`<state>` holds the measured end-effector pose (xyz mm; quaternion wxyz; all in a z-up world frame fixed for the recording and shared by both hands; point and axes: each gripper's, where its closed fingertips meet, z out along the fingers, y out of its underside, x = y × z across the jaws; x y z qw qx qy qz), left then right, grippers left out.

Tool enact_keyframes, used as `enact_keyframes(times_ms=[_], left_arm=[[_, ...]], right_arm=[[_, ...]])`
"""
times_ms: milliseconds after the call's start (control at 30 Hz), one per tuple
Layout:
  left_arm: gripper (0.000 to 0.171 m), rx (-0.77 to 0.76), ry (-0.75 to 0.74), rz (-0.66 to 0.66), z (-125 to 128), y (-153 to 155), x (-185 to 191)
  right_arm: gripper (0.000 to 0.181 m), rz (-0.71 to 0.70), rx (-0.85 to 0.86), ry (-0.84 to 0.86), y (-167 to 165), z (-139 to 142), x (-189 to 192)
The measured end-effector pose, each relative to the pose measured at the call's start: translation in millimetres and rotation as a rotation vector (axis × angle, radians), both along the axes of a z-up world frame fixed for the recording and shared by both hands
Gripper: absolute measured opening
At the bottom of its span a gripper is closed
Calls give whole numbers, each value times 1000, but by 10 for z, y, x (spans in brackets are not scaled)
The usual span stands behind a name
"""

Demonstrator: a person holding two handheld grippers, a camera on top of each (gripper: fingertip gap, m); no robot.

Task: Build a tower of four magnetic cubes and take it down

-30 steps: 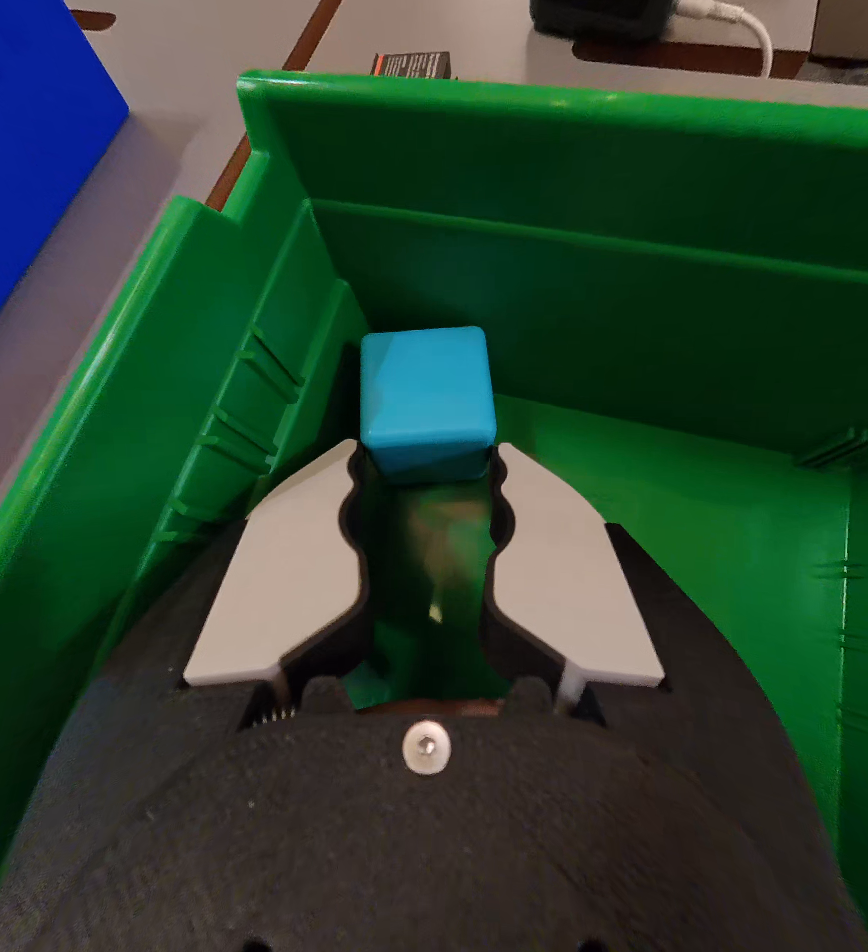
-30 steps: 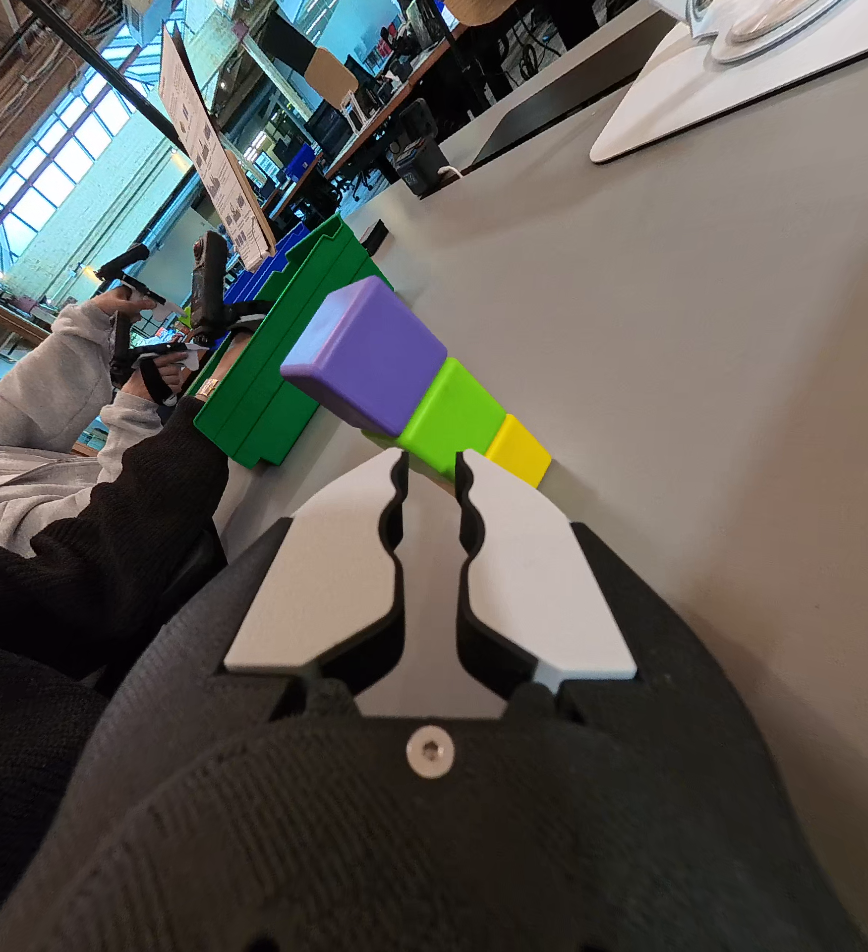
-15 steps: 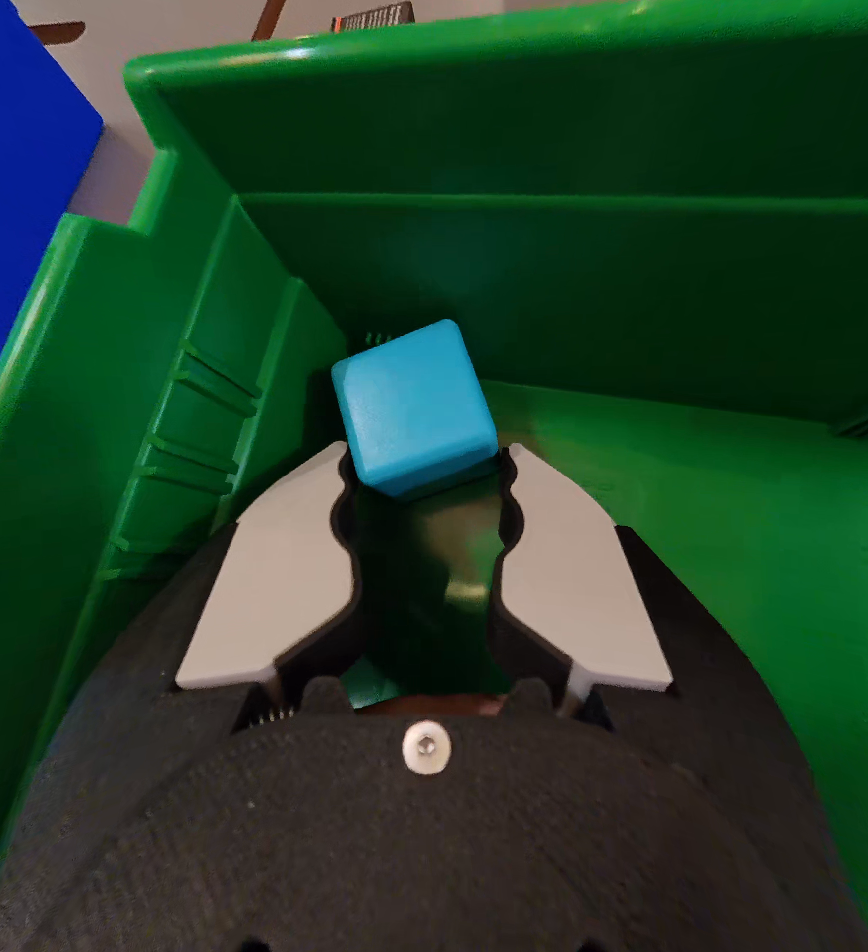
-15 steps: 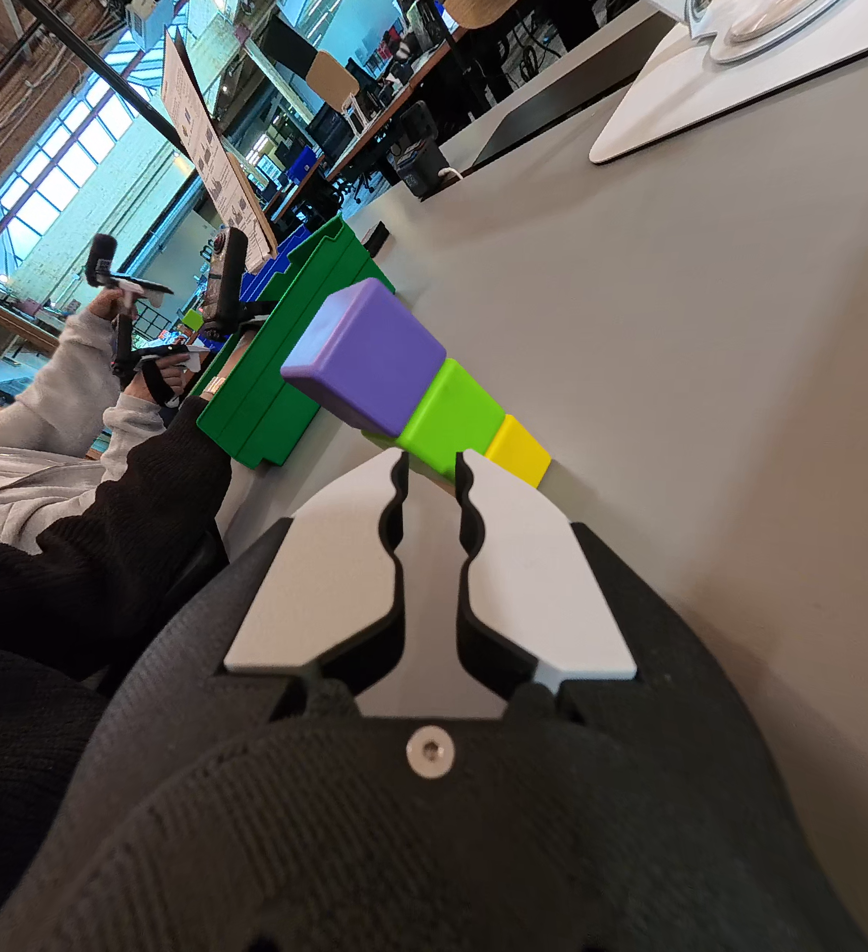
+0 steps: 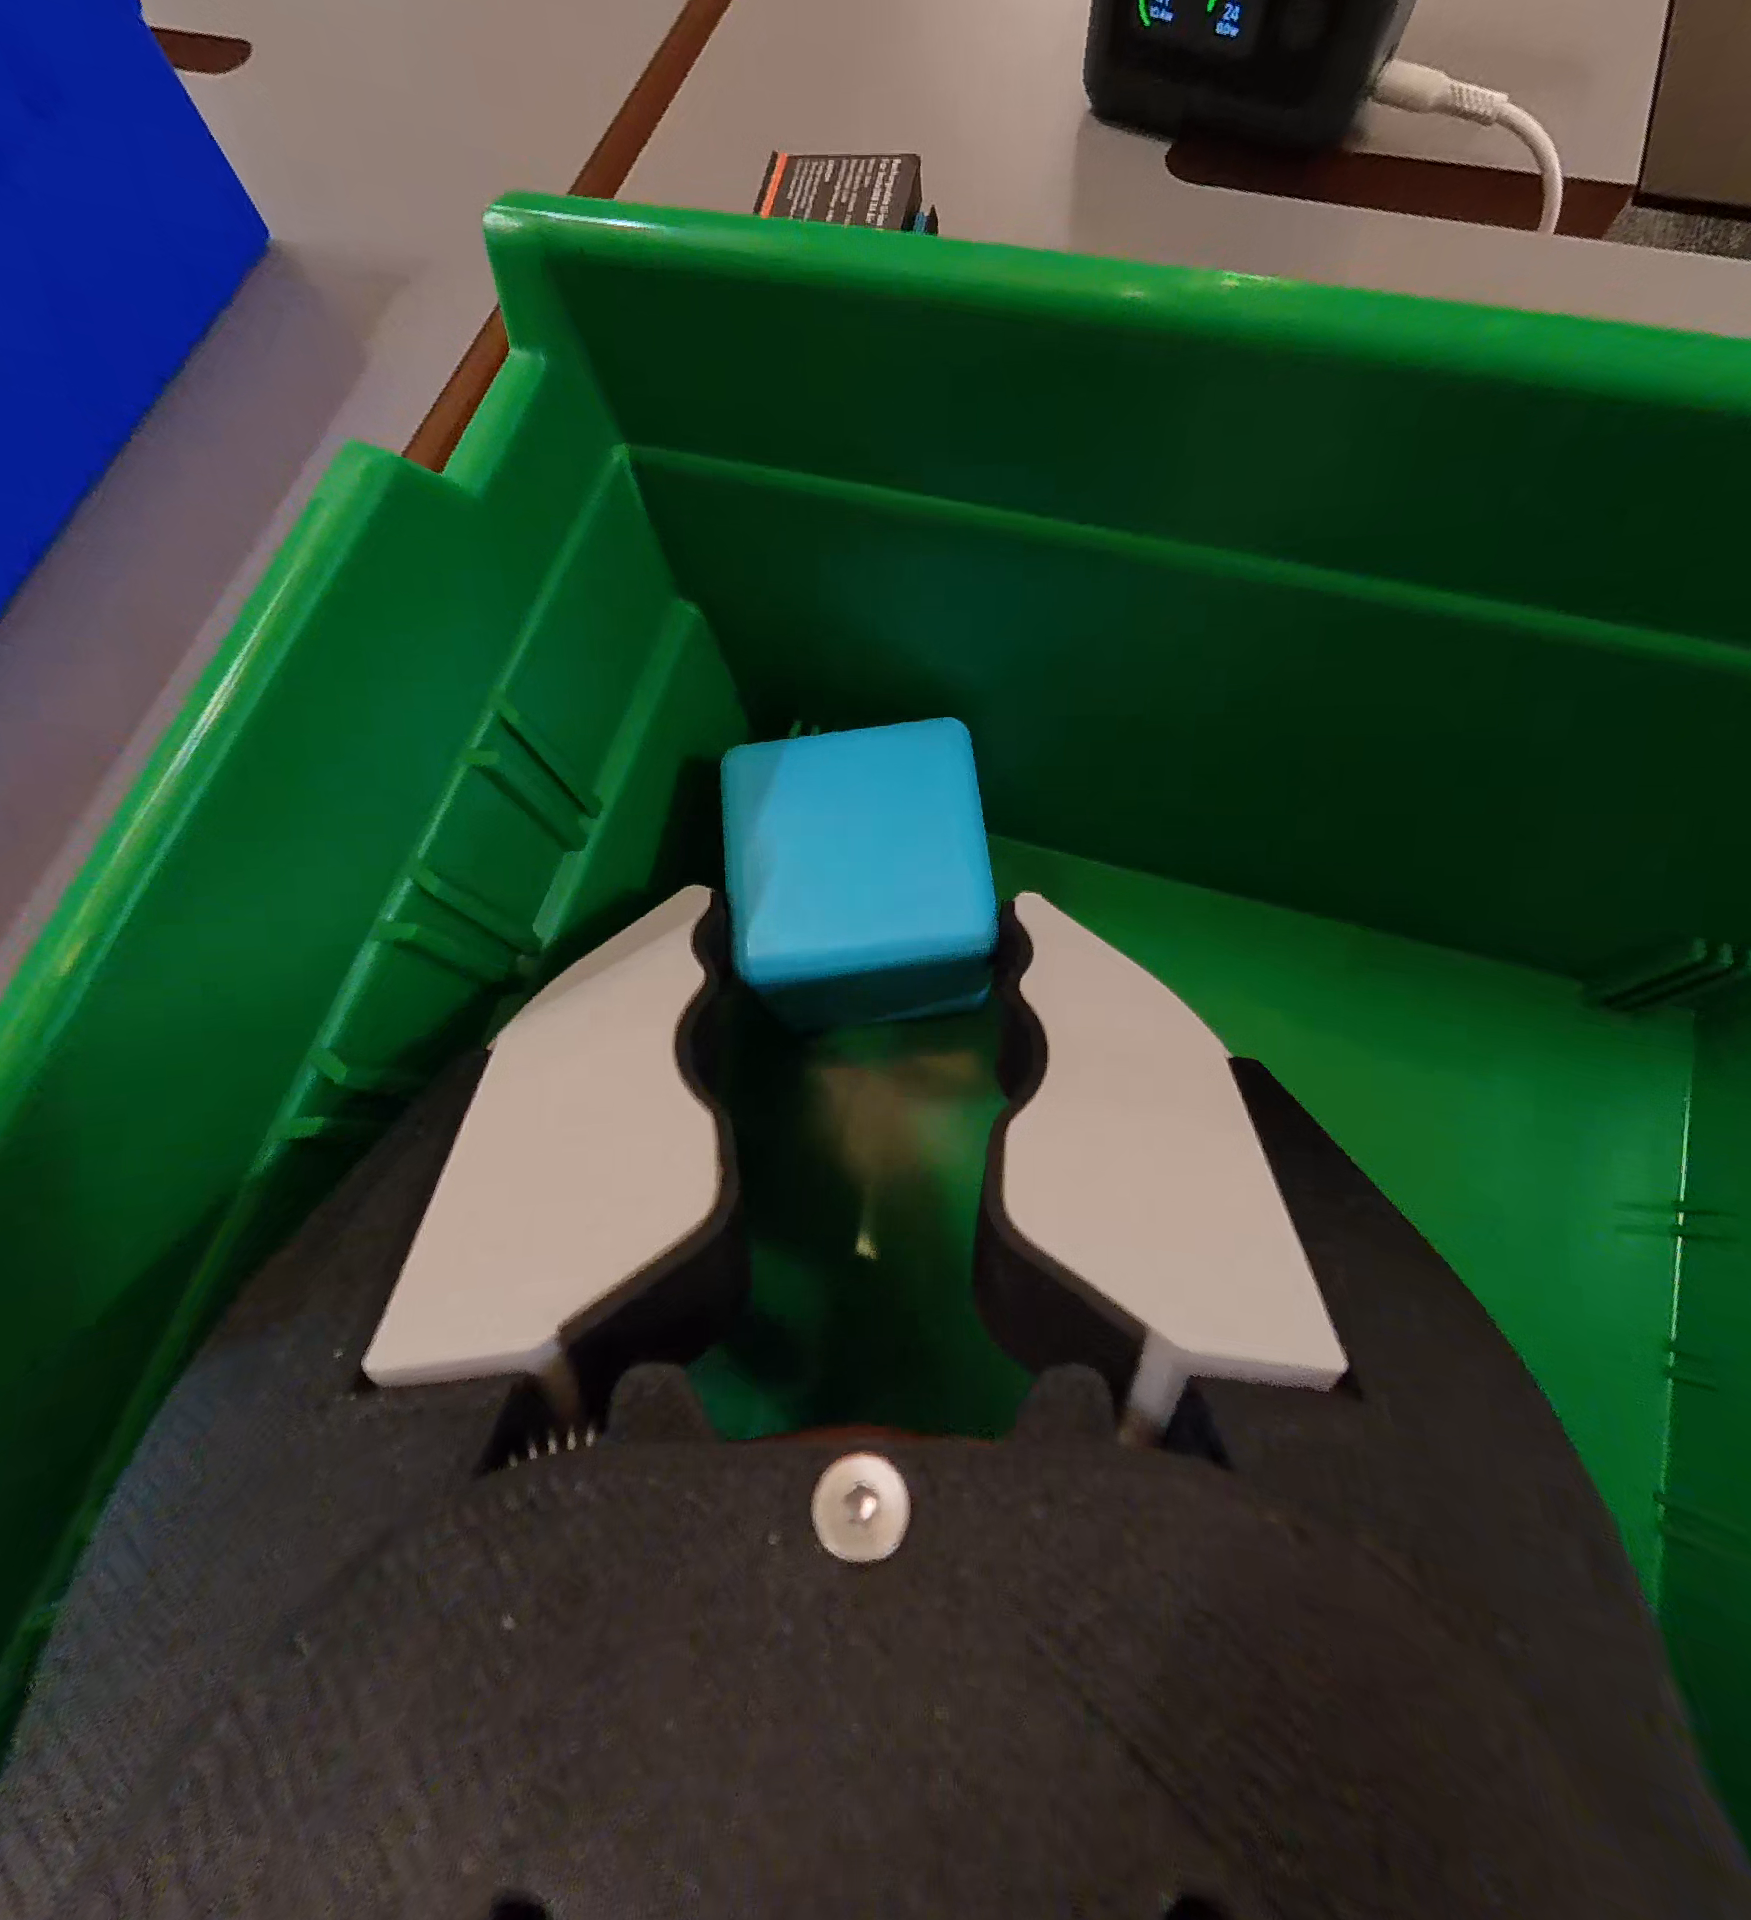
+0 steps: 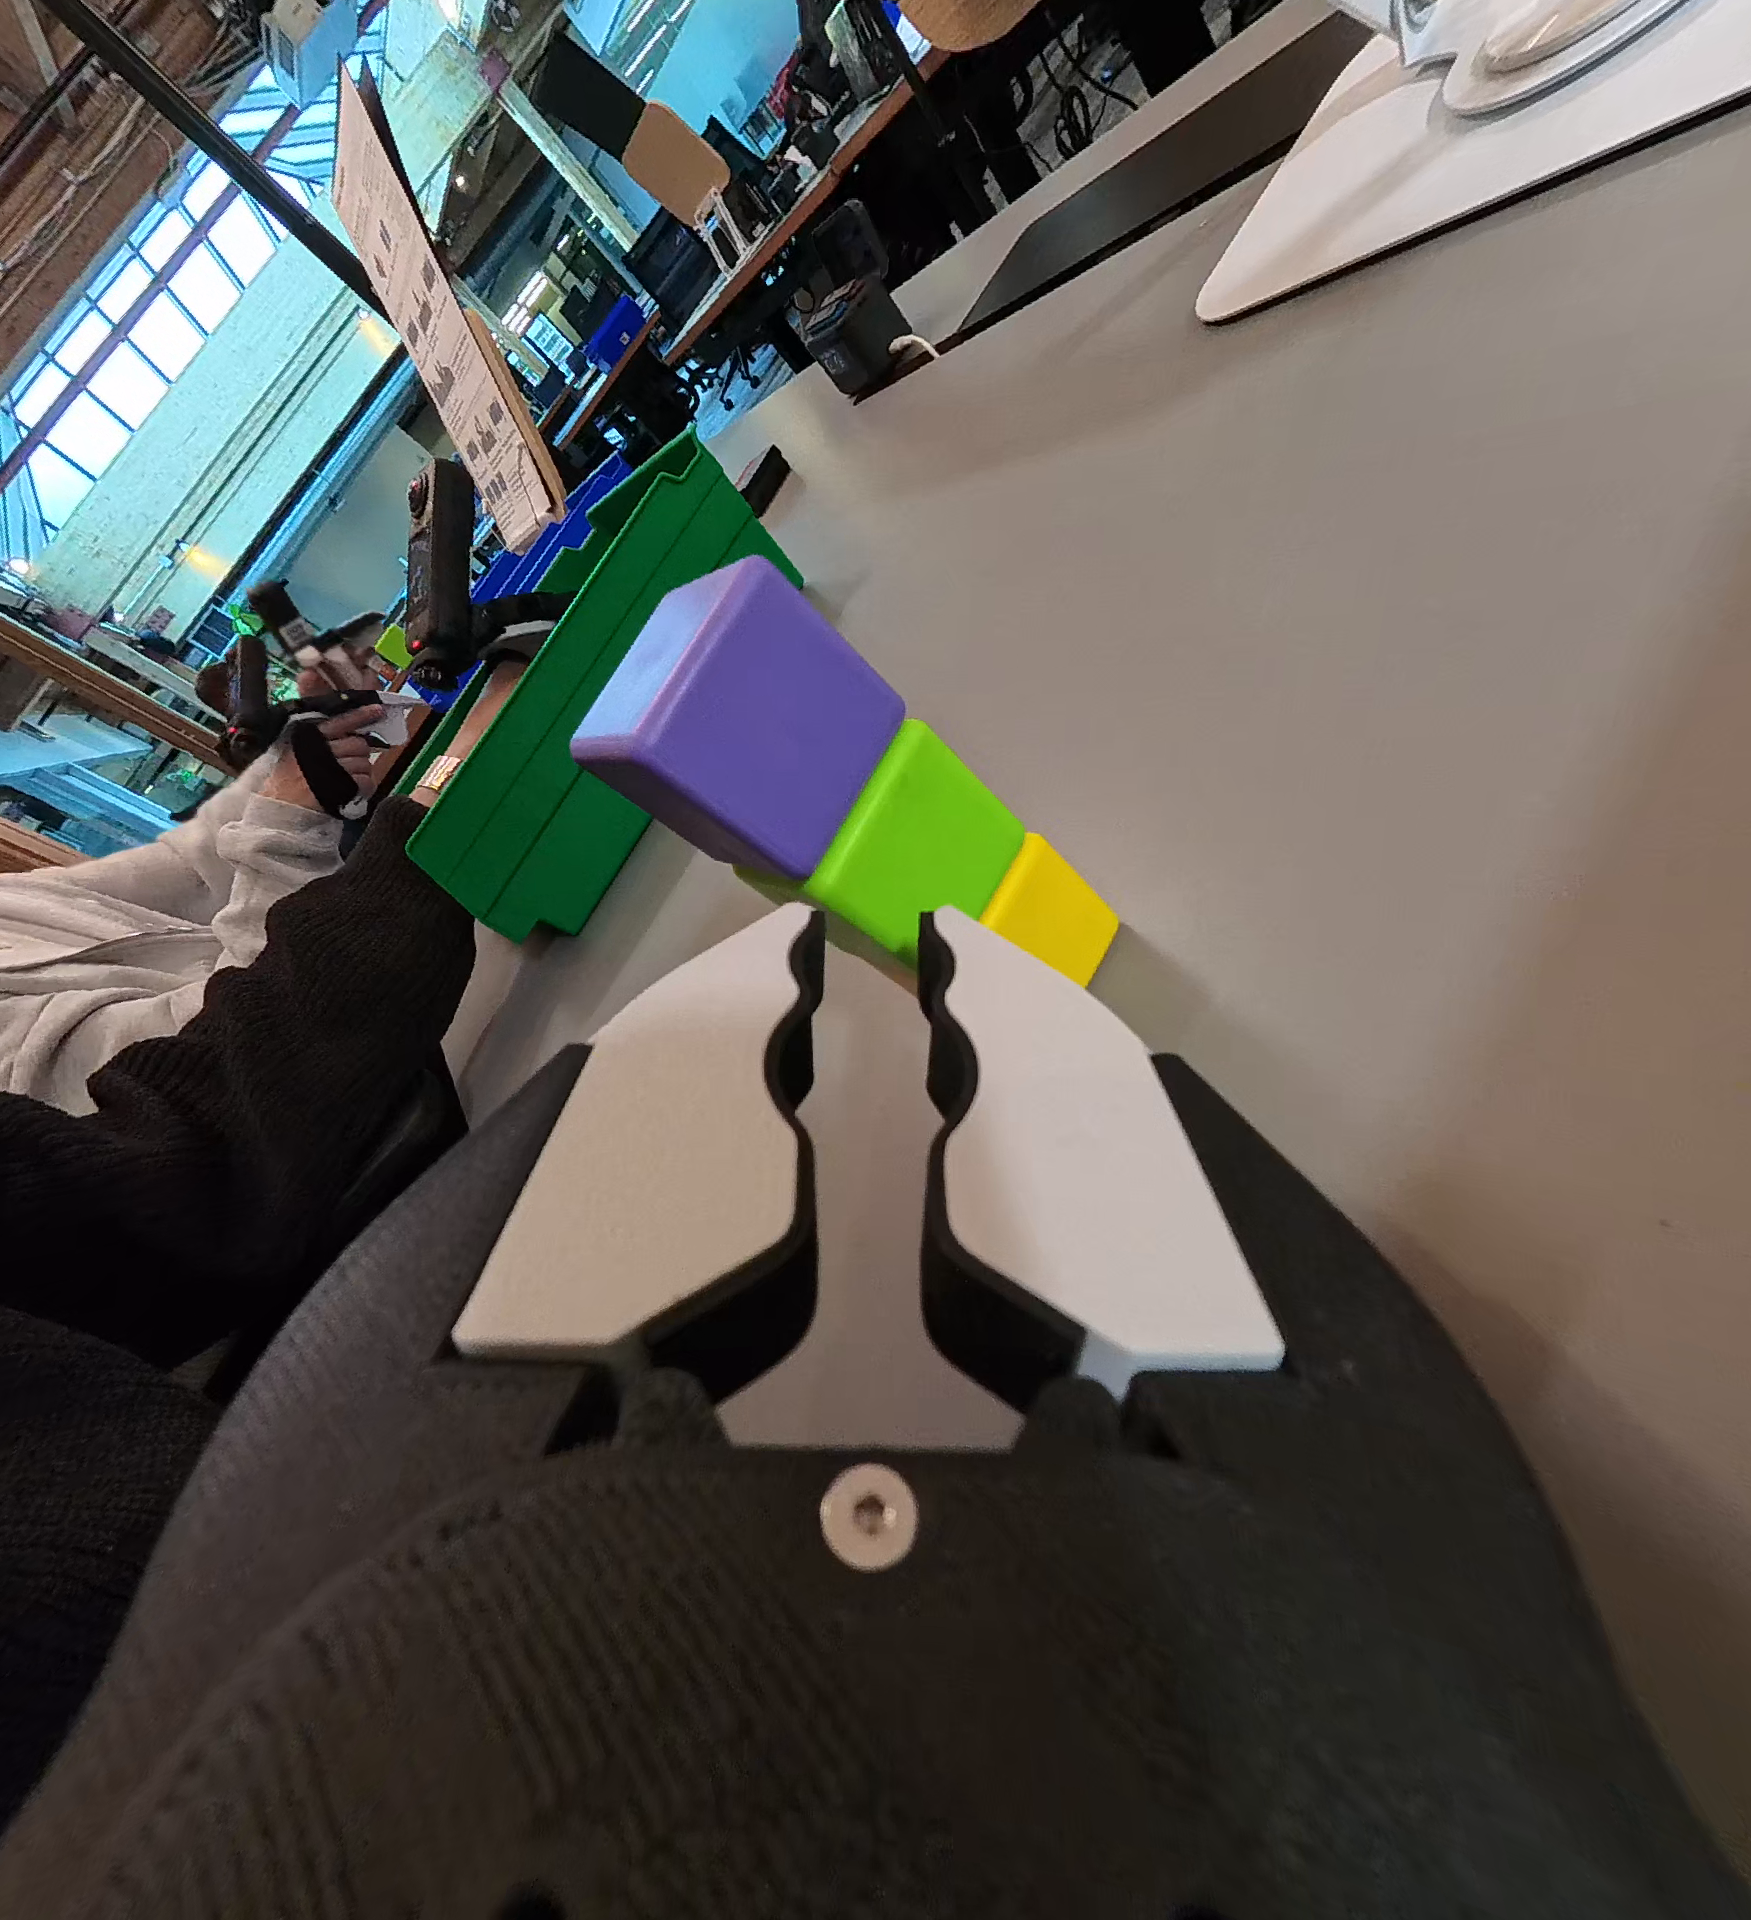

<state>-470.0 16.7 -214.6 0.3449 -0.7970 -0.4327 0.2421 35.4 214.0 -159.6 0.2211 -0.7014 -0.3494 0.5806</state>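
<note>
A blue cube (image 5: 855, 857) sits clamped between the tips of the left gripper (image 5: 858, 914), inside the green bin (image 5: 1162, 540) near its far left corner. The bin stands on the grey table (image 6: 1370, 675), a blue bin (image 5: 40, 260) beside it. The right gripper (image 6: 871, 930), jaws slightly apart and holding nothing, points at a stack of a purple cube (image 6: 746, 717), a lime cube (image 6: 918, 831) and a yellow cube (image 6: 1053, 914), which stands on the table near the green bin.
</note>
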Motion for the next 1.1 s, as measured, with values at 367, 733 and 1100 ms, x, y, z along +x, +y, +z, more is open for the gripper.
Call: enact_keyframes(times_ms=[367,733,1100], left_arm=[[49,-75,15,-363,64,243,364],[57,-166,33,-545,-44,192,605],[50,63,-121,-406,28,226,551]], right_arm=[[17,3,-3,-2,-8,-3,-2],[17,8,-22,4,-17,-2,-7],[17,8,-20,2,-18,-3,-12]])
